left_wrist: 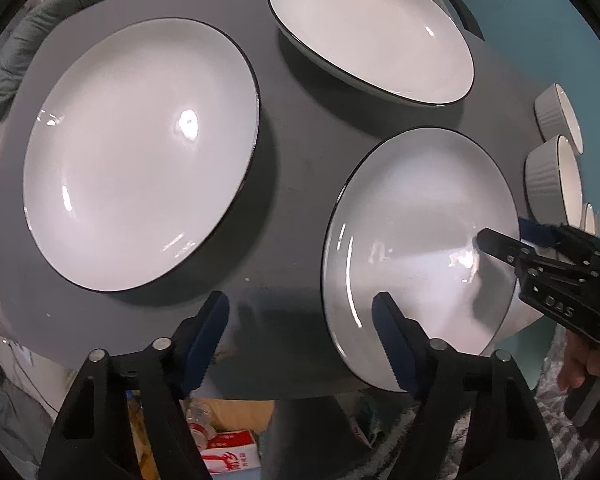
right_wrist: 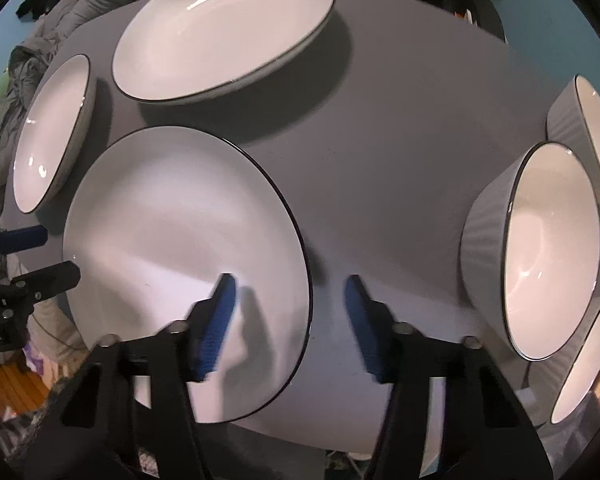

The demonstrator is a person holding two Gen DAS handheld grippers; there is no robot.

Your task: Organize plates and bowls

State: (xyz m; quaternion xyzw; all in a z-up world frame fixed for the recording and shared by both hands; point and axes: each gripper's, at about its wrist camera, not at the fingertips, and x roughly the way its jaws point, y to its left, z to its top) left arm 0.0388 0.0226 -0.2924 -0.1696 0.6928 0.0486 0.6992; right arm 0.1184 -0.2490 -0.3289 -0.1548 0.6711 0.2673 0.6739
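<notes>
Where right wrist meets bowls [right_wrist: 548, 248], left wrist's carton [left_wrist: 228, 454].

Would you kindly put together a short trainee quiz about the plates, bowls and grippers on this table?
1. True or false: the three plates on the table are stacked.
2. How many bowls stand along the table's right side?
3. The left gripper and right gripper each have one finger over: A) a bowl; B) the nearest plate; C) the farthest plate.
Key: 1 false, they lie apart; 2 three; 3 B, at opposite rims, jaws open.
</notes>
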